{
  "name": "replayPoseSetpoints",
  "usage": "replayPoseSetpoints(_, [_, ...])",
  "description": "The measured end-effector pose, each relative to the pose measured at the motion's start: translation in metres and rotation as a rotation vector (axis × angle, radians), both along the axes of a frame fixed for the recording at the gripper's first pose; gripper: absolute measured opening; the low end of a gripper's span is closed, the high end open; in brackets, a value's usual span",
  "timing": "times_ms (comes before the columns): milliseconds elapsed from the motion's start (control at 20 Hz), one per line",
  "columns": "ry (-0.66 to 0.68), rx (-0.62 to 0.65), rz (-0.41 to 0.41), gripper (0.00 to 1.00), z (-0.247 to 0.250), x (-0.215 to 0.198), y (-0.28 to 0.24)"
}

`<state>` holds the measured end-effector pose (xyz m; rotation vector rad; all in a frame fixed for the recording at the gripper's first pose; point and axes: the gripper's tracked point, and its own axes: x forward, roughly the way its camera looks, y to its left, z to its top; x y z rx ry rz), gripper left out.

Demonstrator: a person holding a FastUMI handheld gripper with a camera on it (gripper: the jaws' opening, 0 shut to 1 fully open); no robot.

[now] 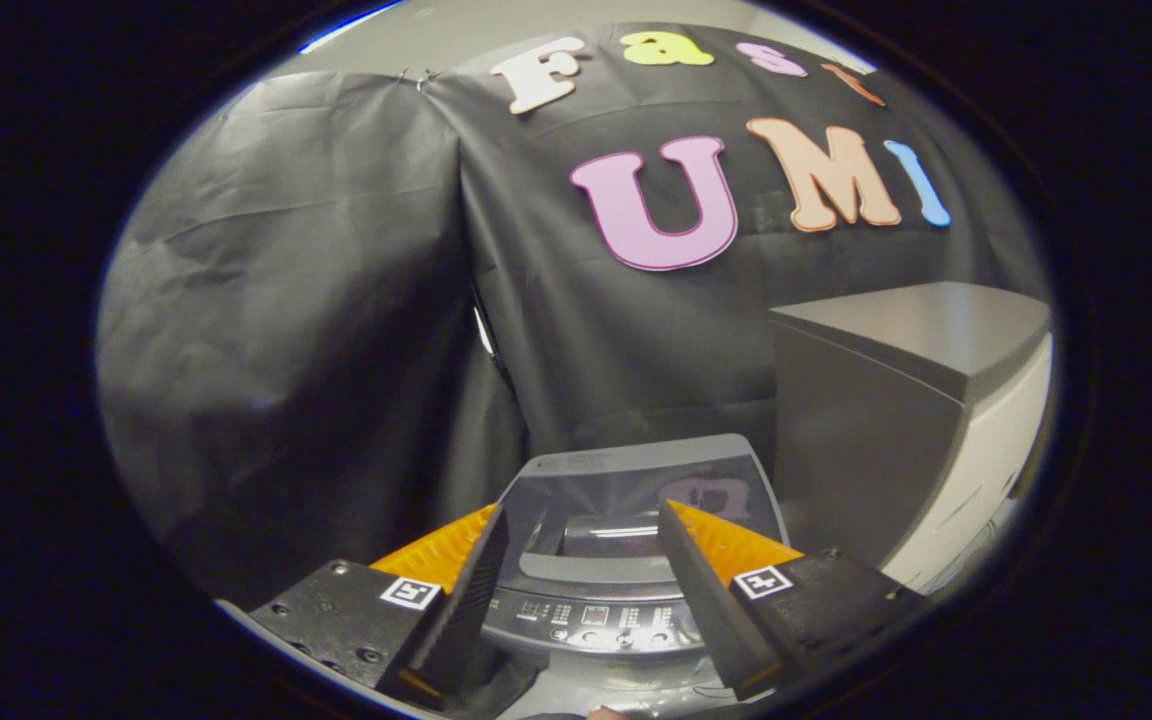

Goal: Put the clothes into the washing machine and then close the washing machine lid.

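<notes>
Grey top-loading washing machine [626,560], glass lid [636,490] down, just beyond the fingers [476,580]

Between my two fingers [506,560], which stand apart and grip nothing, sits the small grey washing machine [626,490], its glossy lid [636,480] tilted up toward the black cloth wall and its button panel [591,618] facing me. Just beside it stands a taller grey cabinet [896,400]. What they rest on is hidden from me.
</notes>
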<state>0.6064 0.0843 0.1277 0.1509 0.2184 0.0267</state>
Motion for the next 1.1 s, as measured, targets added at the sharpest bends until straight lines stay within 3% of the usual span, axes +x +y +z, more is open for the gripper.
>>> replayPoseSetpoints(750, [-0.131, -0.022, -0.081, 0.91, 0.008, -0.053, -0.028])
replayPoseSetpoints(1100, [-0.227, -0.154, -0.126, 0.91, 0.024, -0.07, -0.049])
